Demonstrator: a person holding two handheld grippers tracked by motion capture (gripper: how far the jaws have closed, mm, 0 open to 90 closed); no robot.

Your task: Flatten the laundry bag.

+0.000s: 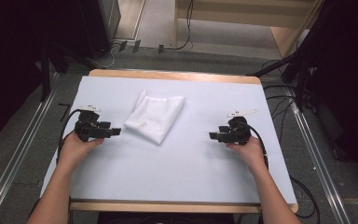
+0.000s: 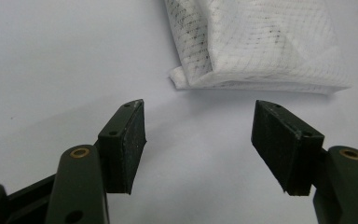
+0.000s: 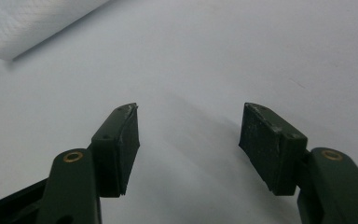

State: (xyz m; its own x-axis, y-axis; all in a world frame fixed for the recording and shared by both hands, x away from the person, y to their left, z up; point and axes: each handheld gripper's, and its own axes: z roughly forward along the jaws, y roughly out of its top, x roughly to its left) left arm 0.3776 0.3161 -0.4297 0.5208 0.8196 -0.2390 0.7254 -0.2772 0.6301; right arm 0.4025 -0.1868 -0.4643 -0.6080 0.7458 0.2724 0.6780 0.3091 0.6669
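A folded white cloth (image 1: 154,115) lies flat on the pale desk (image 1: 182,172), toward the far side and a little left of centre, between the two hands but nearer the left one; it sits askew, one corner pointing toward the person.

The left tongs (image 1: 117,131) rest low over the desk with jaws spread wide and nothing between them, aimed toward the cloth's near-left edge; in the left gripper view the cloth (image 2: 256,44) lies just ahead of the open jaws, its folded corner closest. The right tongs (image 1: 211,136) are likewise spread and empty, well apart from the cloth; in the right gripper view the cloth (image 3: 32,23) shows only as a corner at the far upper left.

By its look the cloth is light, soft and limp; a thin woven or waffle-textured fabric, stacked in several layers, with no stiffness of its own; it will likely sag and unfold if lifted by a single layer, and may slide on the smooth desk if pushed rather than pinched. It is not fragile, and the weave should give the pads a fair hold.

The best purchase seems to be at a corner or along a folded edge, where the layers lie thick together; pinching through the whole stack there would keep the fold intact; taking only the top layer at a corner would open it.
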